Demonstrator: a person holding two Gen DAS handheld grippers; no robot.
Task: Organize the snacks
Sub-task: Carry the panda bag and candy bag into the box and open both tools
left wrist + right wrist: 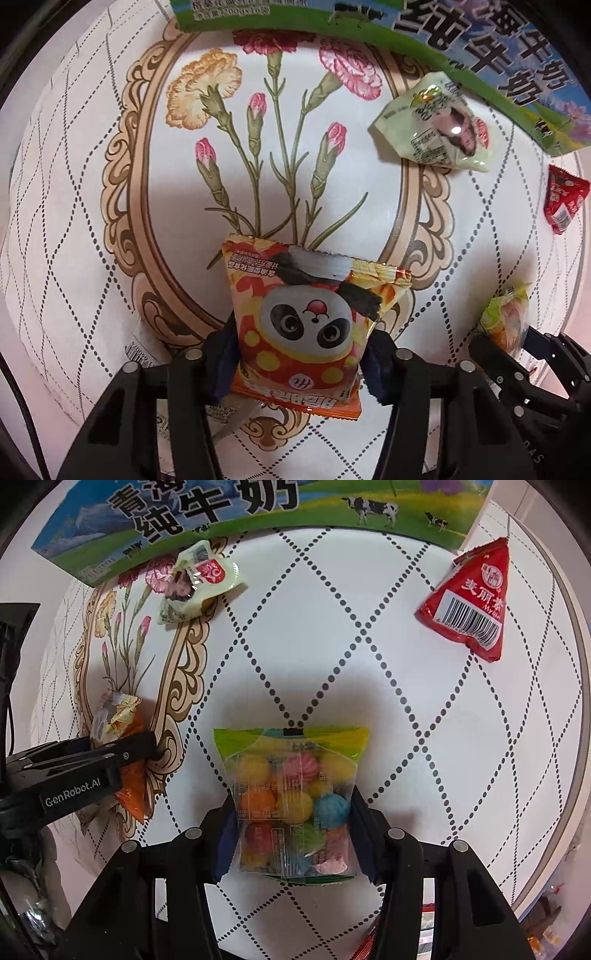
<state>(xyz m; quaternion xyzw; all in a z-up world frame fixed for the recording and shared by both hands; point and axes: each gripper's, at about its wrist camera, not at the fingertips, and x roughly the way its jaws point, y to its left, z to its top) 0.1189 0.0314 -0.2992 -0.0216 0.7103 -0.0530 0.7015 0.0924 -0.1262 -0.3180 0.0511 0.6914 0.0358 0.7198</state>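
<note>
Two snack packets are pinched, one in each gripper, above a white tablecloth [369,686] with dotted diamonds. The left gripper [295,363] clamps an orange panda packet [306,325] by its sides. The right gripper [291,834] squeezes a clear bag of coloured candy balls [291,805]. A pale green packet [195,583] and a red triangular packet [472,598] lie on the cloth near a milk carton [236,513].

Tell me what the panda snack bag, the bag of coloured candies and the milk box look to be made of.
Panda snack bag: glossy printed plastic film; glare, crimped seal. Bag of coloured candies: clear plastic film with a printed top; sweets show through. Milk box: probably printed cardboard; flat, stiff panels.
</note>
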